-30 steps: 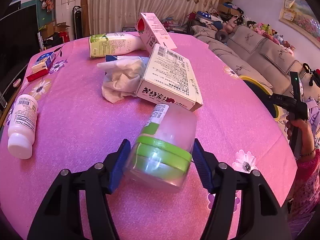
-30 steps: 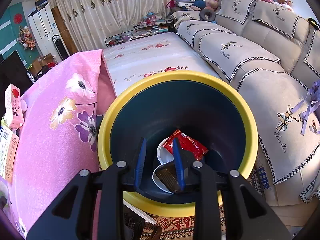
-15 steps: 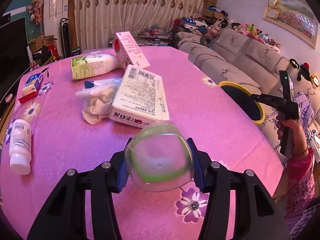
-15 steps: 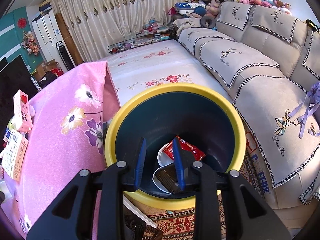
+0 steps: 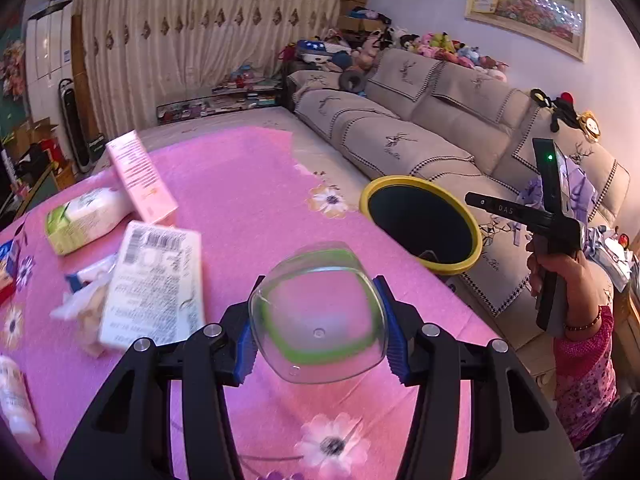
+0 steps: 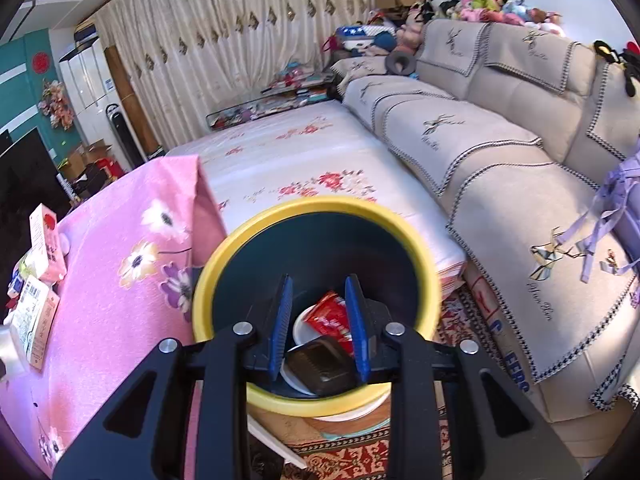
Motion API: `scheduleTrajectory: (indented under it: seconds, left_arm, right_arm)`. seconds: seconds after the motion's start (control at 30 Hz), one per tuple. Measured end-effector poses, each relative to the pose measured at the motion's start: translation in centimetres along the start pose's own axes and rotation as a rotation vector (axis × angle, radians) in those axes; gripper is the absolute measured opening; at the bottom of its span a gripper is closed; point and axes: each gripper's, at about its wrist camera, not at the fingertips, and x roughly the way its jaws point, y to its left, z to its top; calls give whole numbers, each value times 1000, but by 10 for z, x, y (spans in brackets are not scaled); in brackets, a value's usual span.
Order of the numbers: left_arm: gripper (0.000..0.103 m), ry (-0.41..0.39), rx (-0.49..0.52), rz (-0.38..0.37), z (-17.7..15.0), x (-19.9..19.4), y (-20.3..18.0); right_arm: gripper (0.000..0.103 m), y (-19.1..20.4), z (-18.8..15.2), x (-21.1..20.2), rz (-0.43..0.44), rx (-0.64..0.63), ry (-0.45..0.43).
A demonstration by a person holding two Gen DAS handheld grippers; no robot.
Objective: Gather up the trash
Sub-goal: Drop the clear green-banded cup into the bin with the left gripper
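My left gripper (image 5: 318,342) is shut on a clear plastic cup (image 5: 316,300) with a green band, held bottom towards the camera above the pink tablecloth (image 5: 248,200). To its right, past the table edge, stands the yellow-rimmed dark bin (image 5: 474,240). In the right wrist view my right gripper (image 6: 318,320) hangs open over that bin (image 6: 320,202) with nothing between its fingers. A red wrapper (image 6: 330,316), a white plate (image 6: 299,330) and a brown tray (image 6: 320,368) lie inside the bin.
On the table lie a white barcode box (image 5: 152,284), a pink carton (image 5: 140,176), a green-and-white bottle (image 5: 84,216), crumpled tissue (image 5: 80,312) and a white bottle (image 5: 16,400). A beige sofa (image 6: 500,160) runs behind the bin. A person's hand (image 5: 560,272) shows at right.
My left gripper closed on the cup, lifted it off the table and swung right towards the bin, tipping its bottom to the camera. My right gripper rose slightly above the bin.
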Motion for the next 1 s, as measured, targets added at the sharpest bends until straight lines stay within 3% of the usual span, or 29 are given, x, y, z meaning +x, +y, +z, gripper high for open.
scheduleTrajectory:
  seconds: [0.3, 0.43, 0.67, 0.87, 0.93, 0.97, 1.0]
  left_arm:
    - [52, 41, 160, -141, 74, 88, -82]
    - [52, 96, 228, -155, 88, 140, -122]
    - [52, 241, 276, -172, 95, 226, -163]
    - [52, 345, 278, -148, 86, 267, -173]
    - [52, 336, 268, -152, 88, 269, -172]
    - [54, 332, 270, -142, 89, 269, -173]
    - [63, 327, 270, -138, 89, 269, -173]
  right_arm:
    - [26, -47, 0, -14, -49, 58, -25]
    - [26, -65, -3, -14, -62, 84, -19]
    - [26, -88, -7, -11, -77, 109, -3]
    - [26, -96, -9, -13, -90, 121, -6]
    - [26, -96, -10, -13, -92, 126, -5]
    - [26, -97, -11, -13, -92, 128, -4]
    - [26, -98, -11, -13, -92, 130, -3]
